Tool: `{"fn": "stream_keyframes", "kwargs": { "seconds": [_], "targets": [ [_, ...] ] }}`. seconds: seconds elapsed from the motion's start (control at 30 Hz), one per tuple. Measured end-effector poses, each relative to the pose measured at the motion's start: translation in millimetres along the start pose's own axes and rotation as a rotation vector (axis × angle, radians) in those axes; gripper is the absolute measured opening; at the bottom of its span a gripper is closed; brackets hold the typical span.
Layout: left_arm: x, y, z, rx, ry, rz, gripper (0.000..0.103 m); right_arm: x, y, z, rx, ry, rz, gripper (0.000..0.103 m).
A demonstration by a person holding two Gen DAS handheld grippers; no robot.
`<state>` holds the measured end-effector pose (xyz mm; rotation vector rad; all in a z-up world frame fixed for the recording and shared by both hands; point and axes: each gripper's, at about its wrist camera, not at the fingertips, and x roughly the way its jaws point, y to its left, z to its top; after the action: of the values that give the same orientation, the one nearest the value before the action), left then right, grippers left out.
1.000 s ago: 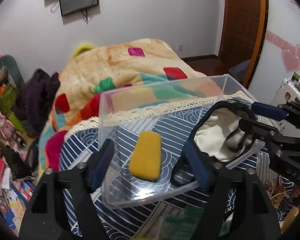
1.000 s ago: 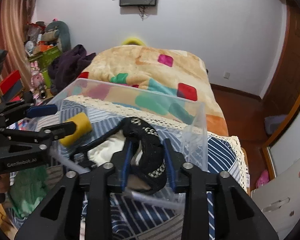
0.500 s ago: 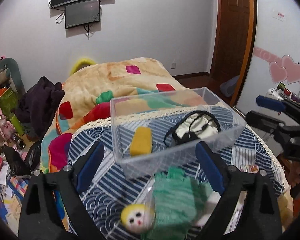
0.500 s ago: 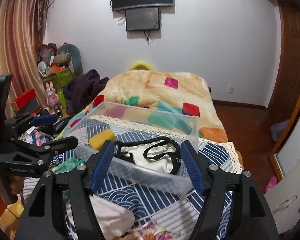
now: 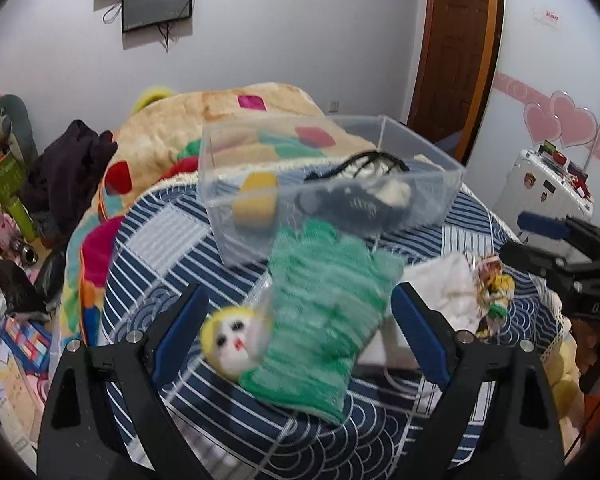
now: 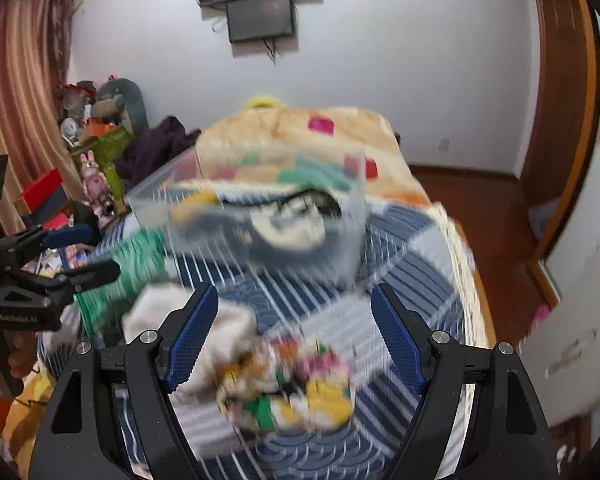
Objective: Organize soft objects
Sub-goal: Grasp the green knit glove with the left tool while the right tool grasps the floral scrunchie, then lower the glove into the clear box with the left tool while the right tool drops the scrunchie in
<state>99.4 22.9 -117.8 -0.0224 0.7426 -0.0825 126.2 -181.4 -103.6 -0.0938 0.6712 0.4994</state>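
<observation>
Now both grippers sit back from the bin (image 5: 332, 184) — a second ago the right gripper (image 6: 294, 338) was inside it, clamped on the black-and-cream garment (image 5: 364, 196). That piece lies in the bin beside the yellow sponge (image 5: 256, 204). Both jaws gape wide, empty; the left gripper (image 5: 300, 328) frames the green glove (image 5: 324, 320) — likely next.

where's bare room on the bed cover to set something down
Left of the clear bin, the striped cover lies bare up to the colourful blanket. In the right wrist view, cover right of the bin looks free too. Crowded: near the green glove, white cloth and small toy.
</observation>
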Motion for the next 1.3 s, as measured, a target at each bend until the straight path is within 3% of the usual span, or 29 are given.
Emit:
{"fn": "stream_keyframes", "kwargs": {
  "seconds": [0.13, 0.37, 0.47, 0.57, 0.7, 0.73, 0.8, 1.3],
  "targets": [
    [5.5, -5.2, -11.9, 0.013, 0.02, -0.016, 0.093, 5.9, -3.5, -23.6, 0.028, 0.07, 0.017, 0.077],
    [5.7, -6.4, -15.4, 0.01, 0.012, -0.018, 0.066, 18.9, -3.4, -52.4, 0.049, 0.172, 0.058, 0.077],
    [4.3, -5.1, -15.9, 0.012, 0.006, -0.015, 0.055, 22.3, 3.4, -57.6, 0.012, 0.171, 0.039, 0.076],
    [3.4, -4.1, -17.8, 0.019, -0.002, -0.008, 0.04, 21.1, 10.2, -60.1, -0.029, 0.161, 0.028, 0.059],
    [0.7, -1.4, -19.3, 0.02, -0.013, -0.002, 0.029, 16.9, 5.0, -57.5, -0.009, 0.153, 0.036, 0.029],
    [-0.8, -0.1, -19.3, 0.016, -0.016, -0.005, 0.028, 15.9, 2.6, -56.5, 0.0, 0.151, 0.036, 0.022],
    [-4.0, 2.5, -18.8, 0.005, -0.023, -0.012, 0.024, 12.1, -5.1, -55.3, 0.032, 0.139, 0.036, 0.017],
    [-39.4, 13.9, 6.8, -0.041, -0.135, -0.034, 0.019, -25.7, -18.6, -16.9, 0.074, -0.059, 0.004, 0.016]
  ]
}}
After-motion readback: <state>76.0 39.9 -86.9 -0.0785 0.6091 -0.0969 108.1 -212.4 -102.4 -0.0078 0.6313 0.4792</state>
